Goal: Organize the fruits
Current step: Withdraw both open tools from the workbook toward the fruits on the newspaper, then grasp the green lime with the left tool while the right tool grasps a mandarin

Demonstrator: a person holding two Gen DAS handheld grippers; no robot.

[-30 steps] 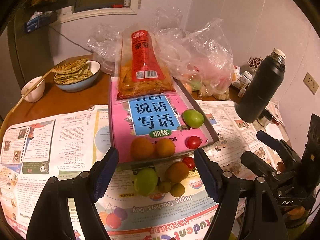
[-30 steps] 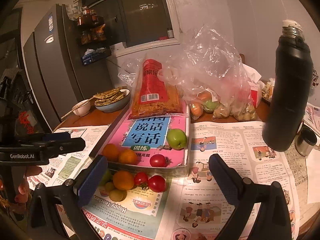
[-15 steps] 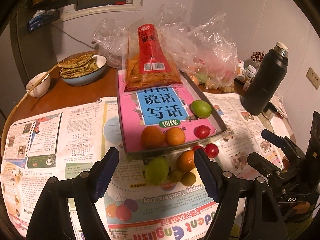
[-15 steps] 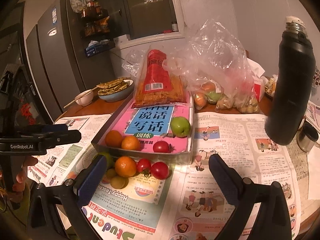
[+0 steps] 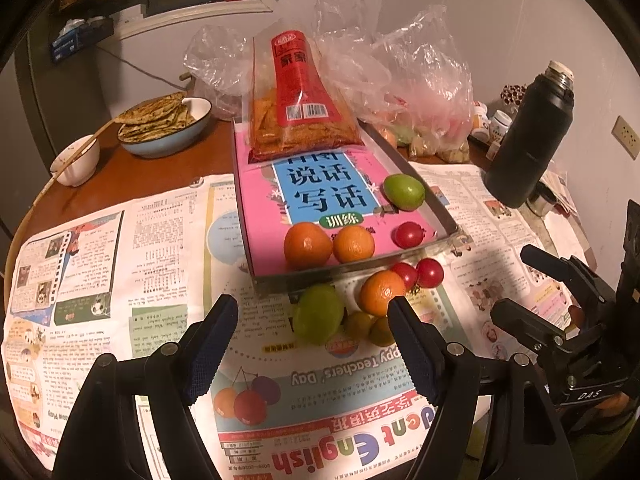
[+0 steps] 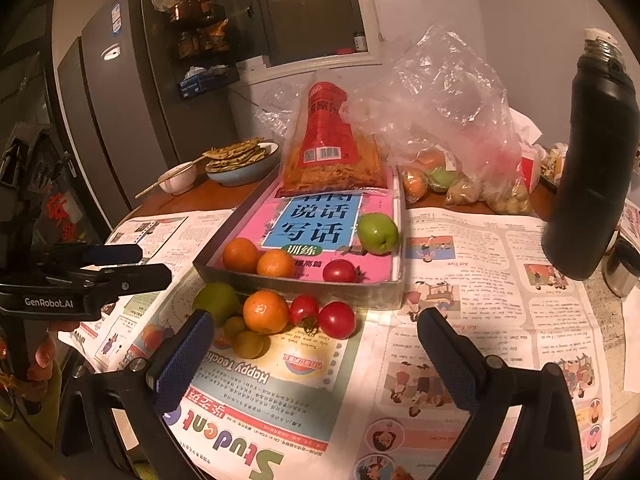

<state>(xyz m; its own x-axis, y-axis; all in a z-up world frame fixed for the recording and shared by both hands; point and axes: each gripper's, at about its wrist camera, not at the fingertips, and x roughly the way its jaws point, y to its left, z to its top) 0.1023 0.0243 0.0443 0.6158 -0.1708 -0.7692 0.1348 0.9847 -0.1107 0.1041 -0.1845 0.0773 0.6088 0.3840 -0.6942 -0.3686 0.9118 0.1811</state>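
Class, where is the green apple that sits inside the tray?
In both wrist views, the green apple rests on the pink book near the tray's right wall, behind the lone tomato.

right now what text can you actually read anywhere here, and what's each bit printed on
"说话 写话 训练": pink book lying in the tray.
"Student", "Happy Teach...": newspaper, right wrist view.
"English", "Happy Teachers' Day": same newspaper, left wrist view.
"GenRobot.AI": left gripper body.
"DAS": right gripper body.
Red snack bag: large characters and barcode digits too blurred.
Newspaper body text, fridge stickers: too small.
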